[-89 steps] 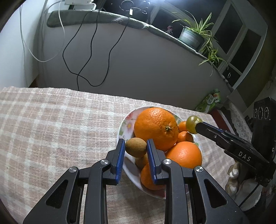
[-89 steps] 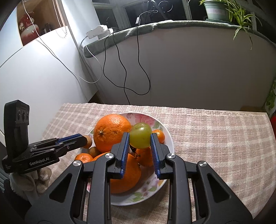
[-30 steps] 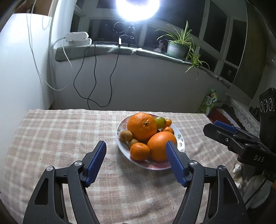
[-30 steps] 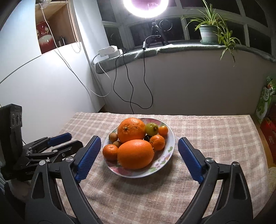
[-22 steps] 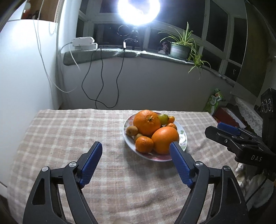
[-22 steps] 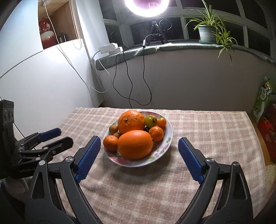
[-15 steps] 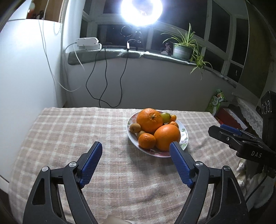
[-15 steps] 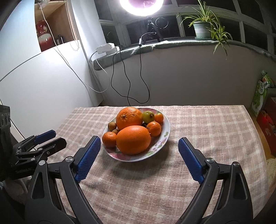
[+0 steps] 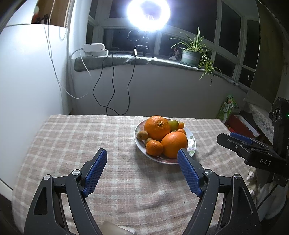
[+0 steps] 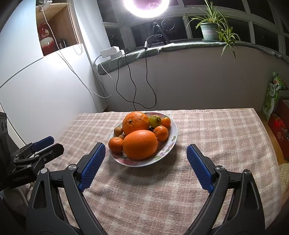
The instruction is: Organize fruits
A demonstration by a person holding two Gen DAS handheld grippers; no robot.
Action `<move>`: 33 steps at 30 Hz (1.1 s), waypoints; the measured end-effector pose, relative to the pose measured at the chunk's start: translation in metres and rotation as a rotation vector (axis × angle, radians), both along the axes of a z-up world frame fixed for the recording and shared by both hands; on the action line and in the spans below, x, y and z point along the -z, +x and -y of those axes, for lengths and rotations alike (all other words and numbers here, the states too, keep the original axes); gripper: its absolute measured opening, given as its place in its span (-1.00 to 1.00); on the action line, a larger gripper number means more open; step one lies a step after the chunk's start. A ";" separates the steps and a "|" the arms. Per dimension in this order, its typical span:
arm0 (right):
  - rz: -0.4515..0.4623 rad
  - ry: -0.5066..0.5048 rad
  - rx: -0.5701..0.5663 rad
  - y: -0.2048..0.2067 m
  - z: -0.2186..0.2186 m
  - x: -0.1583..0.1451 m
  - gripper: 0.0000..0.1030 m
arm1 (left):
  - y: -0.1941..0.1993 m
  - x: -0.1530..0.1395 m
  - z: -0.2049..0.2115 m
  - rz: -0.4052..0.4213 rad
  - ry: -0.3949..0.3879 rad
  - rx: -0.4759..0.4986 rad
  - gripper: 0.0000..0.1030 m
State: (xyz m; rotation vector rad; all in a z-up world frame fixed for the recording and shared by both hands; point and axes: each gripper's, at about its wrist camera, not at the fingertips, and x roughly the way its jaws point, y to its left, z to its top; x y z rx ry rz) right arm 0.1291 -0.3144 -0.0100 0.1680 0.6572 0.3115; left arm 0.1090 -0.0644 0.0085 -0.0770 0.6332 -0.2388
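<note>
Fruit sits piled on the plate (image 10: 172,142) at 12 o'clock from the right gripper (image 10: 144,159) and 1 o'clock from the left gripper (image 9: 141,170), both spread wide and empty. Sorting looks finished; next likely calls only for resting the grippers

Ring light (image 9: 148,15) glaring above the sill — potted plant (image 9: 192,52), dangling cables (image 10: 134,85).
</note>
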 end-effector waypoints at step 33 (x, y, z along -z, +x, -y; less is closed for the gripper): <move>-0.024 -0.002 0.018 0.001 0.003 0.010 0.82 | 0.000 0.005 0.003 -0.007 0.011 -0.003 0.56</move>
